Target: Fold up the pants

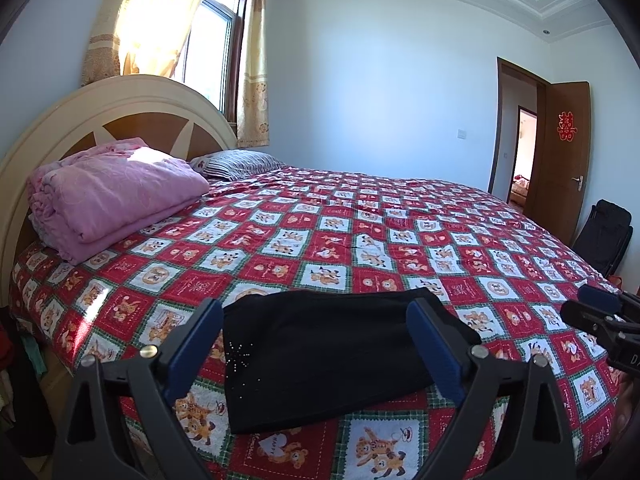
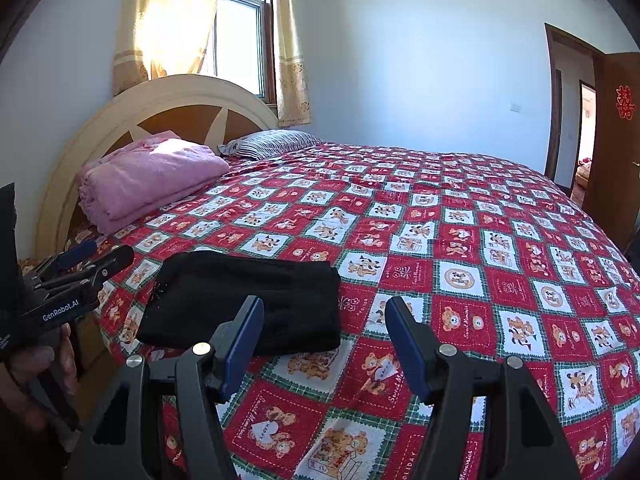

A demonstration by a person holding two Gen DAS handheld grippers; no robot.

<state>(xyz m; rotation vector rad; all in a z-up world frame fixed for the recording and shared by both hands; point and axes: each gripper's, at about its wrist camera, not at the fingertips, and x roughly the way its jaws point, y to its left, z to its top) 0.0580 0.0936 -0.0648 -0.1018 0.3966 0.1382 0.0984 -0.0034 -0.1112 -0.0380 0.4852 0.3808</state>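
Note:
Black pants [image 1: 328, 356] lie folded into a flat rectangle on the red patterned bedspread [image 1: 360, 240] near the bed's front edge. My left gripper [image 1: 316, 308] is open and empty, raised just in front of the pants. In the right wrist view the pants [image 2: 248, 300] lie left of centre. My right gripper [image 2: 324, 312] is open and empty, above the bedspread [image 2: 460, 240] beside the pants' right edge. The left gripper [image 2: 108, 254] shows at the left there, and the right gripper [image 1: 588, 304] at the right edge of the left wrist view.
A folded pink blanket [image 1: 108, 196] and a striped pillow [image 1: 240, 162] lie by the headboard [image 1: 120, 100]. A curtained window [image 1: 208, 28] is behind. An open wooden door [image 1: 560, 160] and a black bag [image 1: 604, 232] are at the far right.

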